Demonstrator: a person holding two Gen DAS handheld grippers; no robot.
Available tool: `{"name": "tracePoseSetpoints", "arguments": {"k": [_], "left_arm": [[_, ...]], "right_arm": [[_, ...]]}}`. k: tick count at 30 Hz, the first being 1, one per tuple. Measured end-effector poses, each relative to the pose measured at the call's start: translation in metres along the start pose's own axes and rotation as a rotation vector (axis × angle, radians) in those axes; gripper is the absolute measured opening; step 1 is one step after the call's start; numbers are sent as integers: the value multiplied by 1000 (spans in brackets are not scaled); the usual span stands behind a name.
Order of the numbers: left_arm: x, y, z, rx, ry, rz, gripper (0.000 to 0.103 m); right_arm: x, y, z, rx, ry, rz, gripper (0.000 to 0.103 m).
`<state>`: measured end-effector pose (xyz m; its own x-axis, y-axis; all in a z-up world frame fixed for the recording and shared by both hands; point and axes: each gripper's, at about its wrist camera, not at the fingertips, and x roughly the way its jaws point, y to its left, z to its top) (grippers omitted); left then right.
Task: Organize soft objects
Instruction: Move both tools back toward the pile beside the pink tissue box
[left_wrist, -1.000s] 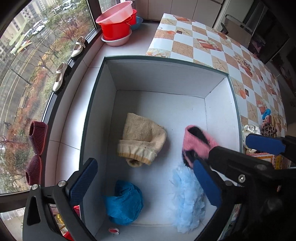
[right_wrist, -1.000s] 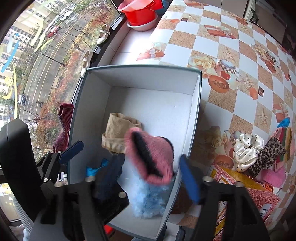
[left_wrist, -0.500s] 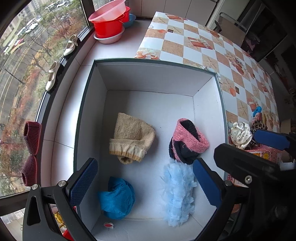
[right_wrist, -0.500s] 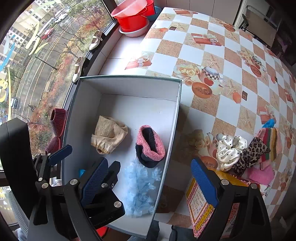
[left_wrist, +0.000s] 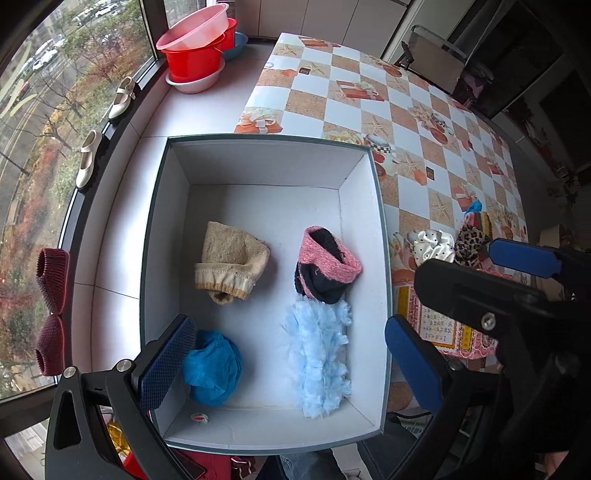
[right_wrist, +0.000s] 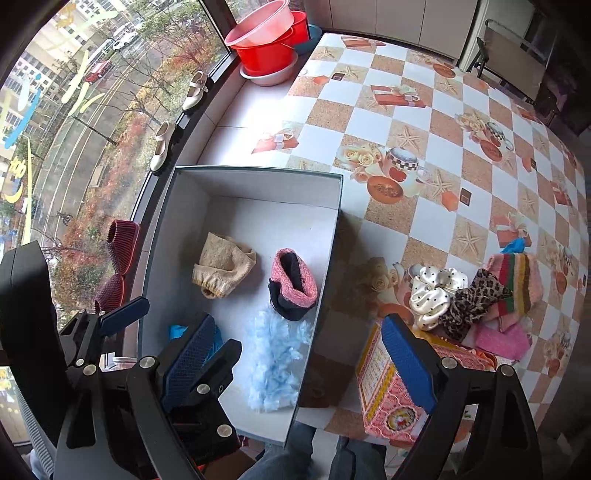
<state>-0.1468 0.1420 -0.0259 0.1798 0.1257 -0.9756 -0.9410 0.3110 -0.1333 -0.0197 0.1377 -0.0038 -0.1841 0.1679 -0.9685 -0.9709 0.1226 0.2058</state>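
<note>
A white open box (left_wrist: 266, 166) (right_wrist: 243, 184) holds a beige sock (left_wrist: 229, 258) (right_wrist: 221, 266), a pink-and-black sock (left_wrist: 327, 266) (right_wrist: 293, 284), a fluffy light-blue piece (left_wrist: 321, 354) (right_wrist: 277, 365) and a blue cloth (left_wrist: 212, 367) (right_wrist: 177, 330). A white dotted scrunchie (right_wrist: 436, 291) (left_wrist: 432, 247), a leopard scrunchie (right_wrist: 472, 302) and pink and striped cloths (right_wrist: 513, 284) lie on the table to the right. My left gripper (left_wrist: 288, 365) is open and empty above the box. My right gripper (right_wrist: 295, 365) is open and empty over the box's right wall.
A pink patterned carton (right_wrist: 391, 391) stands at the table's front edge beside the box. Stacked red and pink basins (left_wrist: 195, 51), white shoes (left_wrist: 122, 99) and dark red slippers (left_wrist: 51, 273) line the window sill on the left. The checkered tablecloth (right_wrist: 424, 129) stretches back right.
My right gripper opened, dropped the pink-and-black sock into the box beside the fluffy blue piece, and pulled back and to the right. Both grippers rose away from the box.
</note>
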Motion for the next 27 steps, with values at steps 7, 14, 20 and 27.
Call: {"name": "tracePoseSetpoints", "arguments": {"k": [7, 14, 20, 27], "left_arm": [[-11, -18, -6, 18, 23, -66, 102], [-22, -46, -3, 79, 30, -91, 102], [-28, -73, 6, 130, 40, -110, 102], [-32, -113, 20, 184, 48, -145, 102]], "right_arm": [[-22, -14, -10, 27, -19, 2, 93], [-42, -39, -19, 71, -42, 4, 93], [-64, -78, -27, 144, -76, 0, 93], [-84, -151, -46, 288, -107, -25, 92]]}}
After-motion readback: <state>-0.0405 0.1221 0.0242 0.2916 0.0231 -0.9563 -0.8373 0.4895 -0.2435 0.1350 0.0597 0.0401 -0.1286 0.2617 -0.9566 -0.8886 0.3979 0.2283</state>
